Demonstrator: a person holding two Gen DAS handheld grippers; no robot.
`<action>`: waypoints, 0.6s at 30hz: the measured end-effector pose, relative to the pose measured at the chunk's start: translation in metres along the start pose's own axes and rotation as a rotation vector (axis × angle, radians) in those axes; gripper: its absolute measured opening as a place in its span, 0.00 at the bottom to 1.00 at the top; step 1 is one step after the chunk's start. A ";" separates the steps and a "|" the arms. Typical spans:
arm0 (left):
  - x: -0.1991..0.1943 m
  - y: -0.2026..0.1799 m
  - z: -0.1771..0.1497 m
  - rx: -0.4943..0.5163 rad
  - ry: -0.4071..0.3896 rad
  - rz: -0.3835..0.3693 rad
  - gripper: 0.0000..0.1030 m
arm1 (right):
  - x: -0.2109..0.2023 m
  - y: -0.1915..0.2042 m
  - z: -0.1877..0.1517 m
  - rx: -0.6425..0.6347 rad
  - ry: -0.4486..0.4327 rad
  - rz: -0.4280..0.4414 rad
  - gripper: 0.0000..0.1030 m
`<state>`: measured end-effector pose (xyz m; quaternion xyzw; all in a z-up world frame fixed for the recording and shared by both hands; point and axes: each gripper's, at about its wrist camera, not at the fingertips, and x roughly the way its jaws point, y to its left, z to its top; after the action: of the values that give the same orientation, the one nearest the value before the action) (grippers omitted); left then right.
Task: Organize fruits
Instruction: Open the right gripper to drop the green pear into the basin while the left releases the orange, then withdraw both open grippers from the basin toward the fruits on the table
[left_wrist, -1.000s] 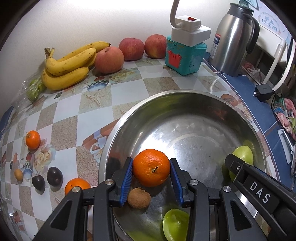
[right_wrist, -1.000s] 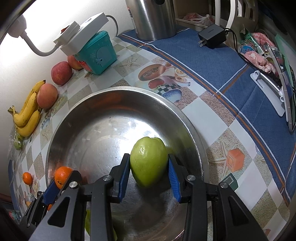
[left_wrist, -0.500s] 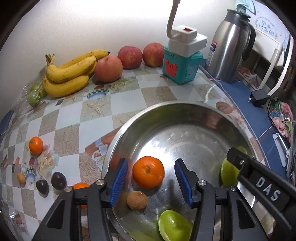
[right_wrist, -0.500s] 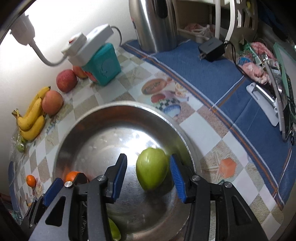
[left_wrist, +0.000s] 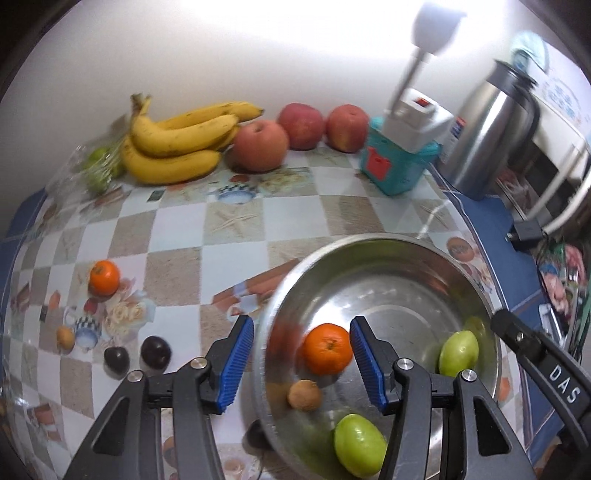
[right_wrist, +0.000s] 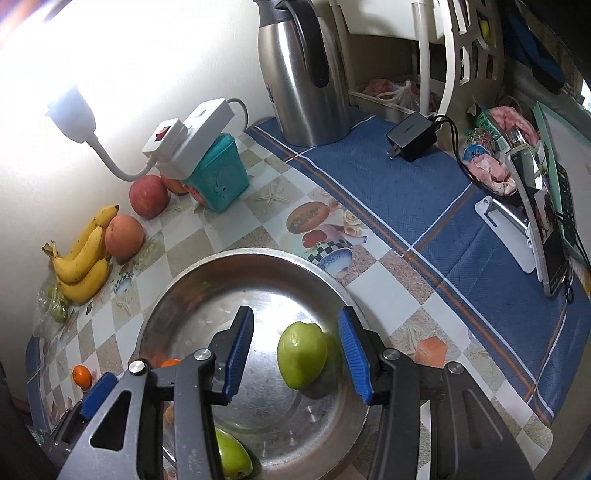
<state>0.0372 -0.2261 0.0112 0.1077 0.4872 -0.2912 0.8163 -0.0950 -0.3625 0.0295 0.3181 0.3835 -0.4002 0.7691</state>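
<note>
Steel round bowl (left_wrist: 476, 291) already holds the orange tangerine (left_wrist: 327, 348) and green guavas (right_wrist: 302, 354). Both the left gripper (left_wrist: 302, 362) and right gripper (right_wrist: 295, 349) hang wide apart, empty. Next, probably fetch the tabletop tangerine (left_wrist: 104, 277).

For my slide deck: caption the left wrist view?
Open left tongs above a steel bowl holding a mandarin, green fruits and a small brown fruit.

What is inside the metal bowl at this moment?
Inside the metal bowl lie one orange, one small brown fruit and two green fruits. The gripper arms cover the near part of the bowl.
</note>
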 end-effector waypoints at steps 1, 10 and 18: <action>0.000 0.005 0.001 -0.016 0.006 0.003 0.56 | 0.001 0.000 0.000 -0.001 0.003 -0.001 0.48; -0.006 0.068 0.006 -0.183 0.056 0.061 0.58 | 0.004 0.008 -0.005 -0.022 0.026 0.002 0.48; -0.011 0.128 0.002 -0.309 0.094 0.137 0.60 | 0.004 0.026 -0.013 -0.073 0.050 0.024 0.48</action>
<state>0.1087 -0.1197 0.0078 0.0273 0.5552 -0.1510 0.8175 -0.0755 -0.3411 0.0247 0.3041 0.4133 -0.3687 0.7751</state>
